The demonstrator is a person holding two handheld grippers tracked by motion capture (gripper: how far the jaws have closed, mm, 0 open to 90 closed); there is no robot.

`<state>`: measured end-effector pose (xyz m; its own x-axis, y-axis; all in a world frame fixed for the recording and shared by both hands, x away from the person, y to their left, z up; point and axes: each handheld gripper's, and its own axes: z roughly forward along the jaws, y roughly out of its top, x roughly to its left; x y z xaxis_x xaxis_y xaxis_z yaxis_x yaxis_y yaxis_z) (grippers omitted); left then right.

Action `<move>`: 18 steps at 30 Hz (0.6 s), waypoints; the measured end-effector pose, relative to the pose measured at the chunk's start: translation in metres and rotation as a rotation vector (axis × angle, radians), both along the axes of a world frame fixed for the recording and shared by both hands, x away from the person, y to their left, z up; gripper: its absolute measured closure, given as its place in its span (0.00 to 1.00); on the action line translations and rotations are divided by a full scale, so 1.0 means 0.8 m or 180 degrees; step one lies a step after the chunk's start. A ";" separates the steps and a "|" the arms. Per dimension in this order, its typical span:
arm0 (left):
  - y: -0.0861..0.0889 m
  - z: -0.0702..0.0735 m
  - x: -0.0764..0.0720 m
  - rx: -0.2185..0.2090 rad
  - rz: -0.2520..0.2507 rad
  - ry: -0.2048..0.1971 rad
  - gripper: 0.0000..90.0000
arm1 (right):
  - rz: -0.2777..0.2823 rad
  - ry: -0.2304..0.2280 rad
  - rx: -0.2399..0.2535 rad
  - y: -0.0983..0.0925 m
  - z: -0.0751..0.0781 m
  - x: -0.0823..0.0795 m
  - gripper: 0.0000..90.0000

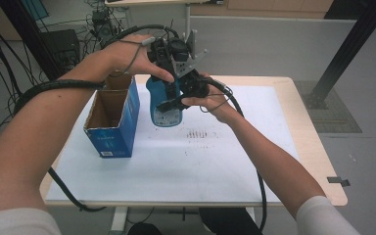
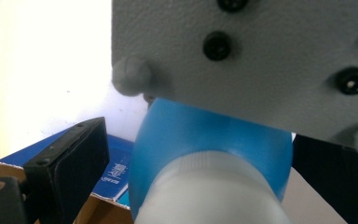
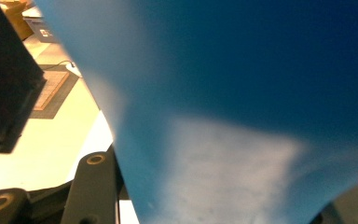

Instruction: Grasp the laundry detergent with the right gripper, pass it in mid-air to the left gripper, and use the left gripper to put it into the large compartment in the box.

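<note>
A blue bottle (image 1: 165, 111) with a white cap is held up in the air over the table, just right of an open blue carton (image 1: 111, 120). My right gripper (image 1: 177, 100) comes in from the right and is shut on the bottle's body, whose blue wall (image 3: 242, 93) looms close beside one black finger (image 3: 4, 79). My left gripper (image 1: 169, 68) reaches down from above at the top end. In its own view the white cap (image 2: 214, 196) and blue shoulder (image 2: 205, 135) lie between the jaws, with a gap showing beside the left finger (image 2: 70, 163).
The carton (image 2: 116, 175) stands upright on a white sheet (image 1: 200, 166) covering the wooden table (image 1: 298, 112). A grey gripper plate (image 2: 261, 51) hangs close over the bottle. Cables trail off the table's front and left. Black stands and gear sit on the floor beyond.
</note>
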<state>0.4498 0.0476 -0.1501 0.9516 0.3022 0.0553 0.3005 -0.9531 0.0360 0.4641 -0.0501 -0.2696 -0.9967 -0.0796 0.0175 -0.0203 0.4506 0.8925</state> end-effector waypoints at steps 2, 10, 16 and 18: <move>0.000 -0.001 0.000 -0.0016 0.0015 -0.0004 0.05 | 0.0003 0.0001 0.0002 0.000 0.000 0.000 0.49; 0.001 -0.001 0.001 -0.0003 0.0001 -0.0002 0.05 | 0.0007 0.0000 0.0006 0.001 -0.001 0.000 0.49; -0.001 -0.001 0.001 -0.0015 -0.0005 -0.0012 0.05 | 0.0007 -0.0017 0.0001 0.001 0.000 0.000 0.49; -0.001 0.000 0.000 -0.0016 -0.0008 -0.0010 0.05 | 0.0003 -0.0011 0.0000 0.000 0.000 0.000 0.49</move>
<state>0.4502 0.0470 -0.1503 0.9522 0.3002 0.0566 0.2982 -0.9536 0.0416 0.4644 -0.0502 -0.2696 -0.9966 -0.0806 0.0141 -0.0239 0.4507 0.8924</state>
